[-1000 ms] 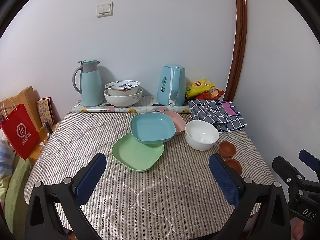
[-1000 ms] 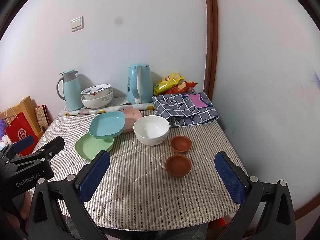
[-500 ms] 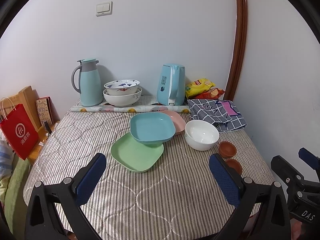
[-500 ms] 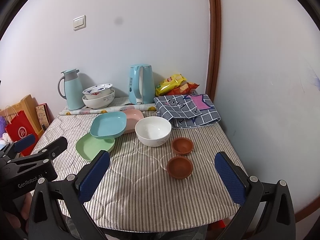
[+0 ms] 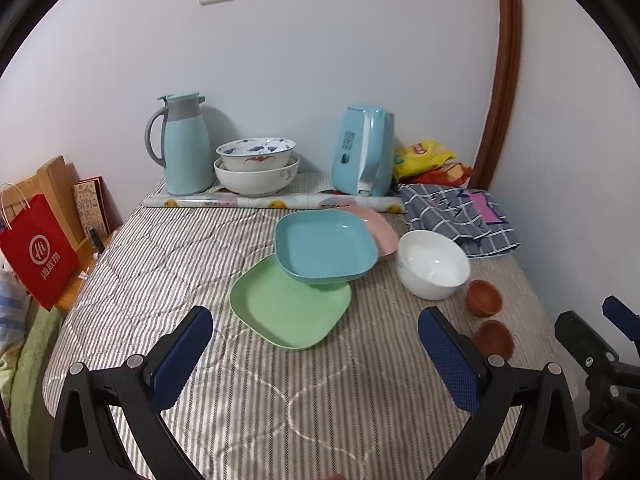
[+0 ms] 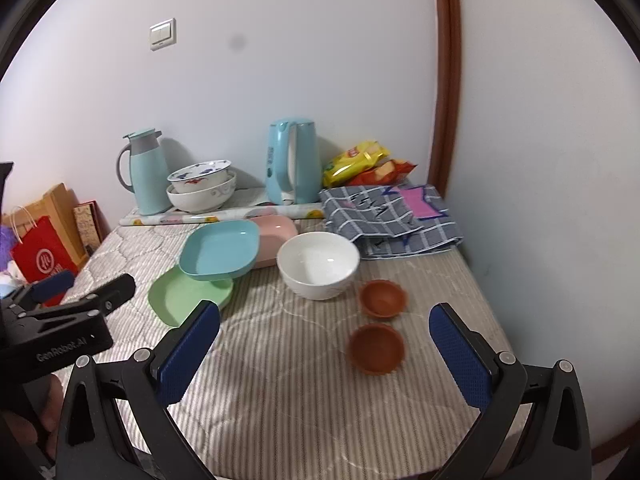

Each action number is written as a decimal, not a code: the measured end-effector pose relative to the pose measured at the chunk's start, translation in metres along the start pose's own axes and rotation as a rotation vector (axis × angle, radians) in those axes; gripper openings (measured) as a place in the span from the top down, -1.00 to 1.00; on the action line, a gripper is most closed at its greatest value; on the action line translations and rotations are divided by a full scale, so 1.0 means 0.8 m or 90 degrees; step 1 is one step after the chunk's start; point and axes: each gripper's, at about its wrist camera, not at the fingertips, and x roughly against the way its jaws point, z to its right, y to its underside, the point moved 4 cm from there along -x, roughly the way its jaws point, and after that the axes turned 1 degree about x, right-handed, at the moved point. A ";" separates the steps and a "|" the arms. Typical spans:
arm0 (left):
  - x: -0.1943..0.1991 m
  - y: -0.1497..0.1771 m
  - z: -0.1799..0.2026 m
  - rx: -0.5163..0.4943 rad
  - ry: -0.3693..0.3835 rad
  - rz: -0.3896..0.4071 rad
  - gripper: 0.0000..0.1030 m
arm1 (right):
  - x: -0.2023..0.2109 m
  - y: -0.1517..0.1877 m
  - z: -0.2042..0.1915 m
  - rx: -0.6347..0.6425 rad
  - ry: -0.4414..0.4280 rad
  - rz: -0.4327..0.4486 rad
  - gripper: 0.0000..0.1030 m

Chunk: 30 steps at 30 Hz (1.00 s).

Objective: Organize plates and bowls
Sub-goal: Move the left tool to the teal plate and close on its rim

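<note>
1. Your table, under a striped quilted cloth, carries everything.
2. The blue plate rests tilted on the green plate and the pink plate.
3. The white bowl stands just right of them.
4. Two brown bowls sit near its right side.
5. Your left gripper and right gripper hover spread wide — both hold nothing.
</note>
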 end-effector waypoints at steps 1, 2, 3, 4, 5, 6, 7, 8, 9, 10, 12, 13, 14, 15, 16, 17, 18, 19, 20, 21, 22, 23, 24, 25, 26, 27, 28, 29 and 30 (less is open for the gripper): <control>-0.005 -0.001 -0.002 0.001 -0.002 -0.004 -1.00 | -0.006 -0.001 -0.001 -0.002 -0.003 -0.004 -1.00; -0.012 -0.003 -0.004 0.003 -0.002 -0.010 -1.00 | -0.011 -0.003 -0.003 -0.003 -0.005 -0.007 -0.99; -0.017 -0.003 -0.006 0.003 -0.002 -0.014 -1.00 | -0.018 -0.005 -0.005 -0.004 -0.008 -0.010 -1.00; -0.022 -0.004 -0.007 0.004 -0.002 -0.018 -1.00 | -0.023 -0.007 -0.007 -0.005 -0.010 -0.014 -1.00; -0.028 -0.006 -0.009 0.004 -0.004 -0.022 -1.00 | -0.029 -0.009 -0.008 -0.006 -0.013 -0.018 -1.00; -0.033 -0.007 -0.011 0.005 -0.005 -0.026 -1.00 | -0.035 -0.011 -0.009 -0.010 -0.020 -0.021 -1.00; -0.037 -0.008 -0.012 0.006 -0.006 -0.029 -1.00 | -0.043 -0.013 -0.011 -0.015 -0.029 -0.025 -1.00; -0.042 -0.009 -0.014 0.010 -0.005 -0.033 -1.00 | -0.051 -0.015 -0.012 -0.019 -0.035 -0.033 -0.99; -0.046 -0.009 -0.016 0.013 -0.004 -0.035 -1.00 | -0.056 -0.015 -0.013 -0.021 -0.038 -0.038 -0.99; -0.051 -0.011 -0.018 0.017 -0.002 -0.038 -1.00 | -0.063 -0.017 -0.014 -0.022 -0.040 -0.042 -0.99; -0.060 -0.013 -0.023 0.026 -0.001 -0.043 -1.00 | -0.078 -0.023 -0.019 -0.014 -0.045 -0.049 -0.94; -0.067 -0.015 -0.026 0.031 0.001 -0.044 -1.00 | -0.084 -0.025 -0.021 -0.009 -0.046 -0.051 -0.93; -0.073 -0.018 -0.029 0.034 0.001 -0.045 -1.00 | -0.090 -0.027 -0.023 -0.006 -0.046 -0.053 -0.92; -0.078 -0.021 -0.032 0.038 0.000 -0.047 -1.00 | -0.099 -0.031 -0.026 -0.003 -0.046 -0.056 -0.92; -0.084 -0.023 -0.034 0.041 0.000 -0.049 -1.00 | -0.106 -0.034 -0.028 -0.002 -0.045 -0.059 -0.92; -0.092 -0.026 -0.037 0.044 0.000 -0.053 -0.98 | -0.112 -0.036 -0.029 -0.004 -0.047 -0.060 -0.92; -0.098 -0.028 -0.039 0.044 0.000 -0.057 -0.95 | -0.120 -0.041 -0.032 -0.005 -0.053 -0.061 -0.91; -0.106 -0.030 -0.042 0.044 -0.002 -0.063 -0.94 | -0.126 -0.044 -0.034 -0.005 -0.057 -0.062 -0.89; -0.114 -0.032 -0.045 0.044 -0.005 -0.068 -0.91 | -0.136 -0.049 -0.038 -0.003 -0.060 -0.065 -0.86; -0.119 -0.033 -0.046 0.045 -0.007 -0.071 -0.88 | -0.143 -0.052 -0.041 -0.001 -0.062 -0.067 -0.81; -0.126 -0.036 -0.049 0.048 -0.009 -0.074 -0.87 | -0.150 -0.055 -0.045 0.001 -0.065 -0.070 -0.78; -0.135 -0.039 -0.052 0.051 -0.011 -0.078 -0.82 | -0.160 -0.060 -0.049 0.005 -0.067 -0.075 -0.74; -0.140 -0.040 -0.055 0.054 -0.012 -0.080 -0.76 | -0.167 -0.063 -0.053 0.008 -0.067 -0.079 -0.71; -0.147 -0.042 -0.057 0.058 -0.011 -0.084 -0.72 | -0.177 -0.067 -0.057 0.013 -0.065 -0.083 -0.69; -0.154 -0.044 -0.060 0.066 -0.007 -0.089 -0.63 | -0.182 -0.069 -0.060 0.018 -0.062 -0.084 -0.64; -0.162 -0.046 -0.063 0.072 -0.002 -0.096 -0.54 | -0.191 -0.073 -0.065 0.027 -0.059 -0.087 -0.56; -0.172 -0.048 -0.065 0.079 0.003 -0.104 -0.51 | -0.199 -0.076 -0.069 0.034 -0.060 -0.089 -0.53; -0.179 -0.049 -0.066 0.080 0.005 -0.107 -0.45 | -0.208 -0.078 -0.073 0.040 -0.062 -0.093 -0.49; -0.186 -0.051 -0.067 0.079 0.006 -0.111 -0.40 | -0.215 -0.080 -0.076 0.043 -0.063 -0.095 -0.47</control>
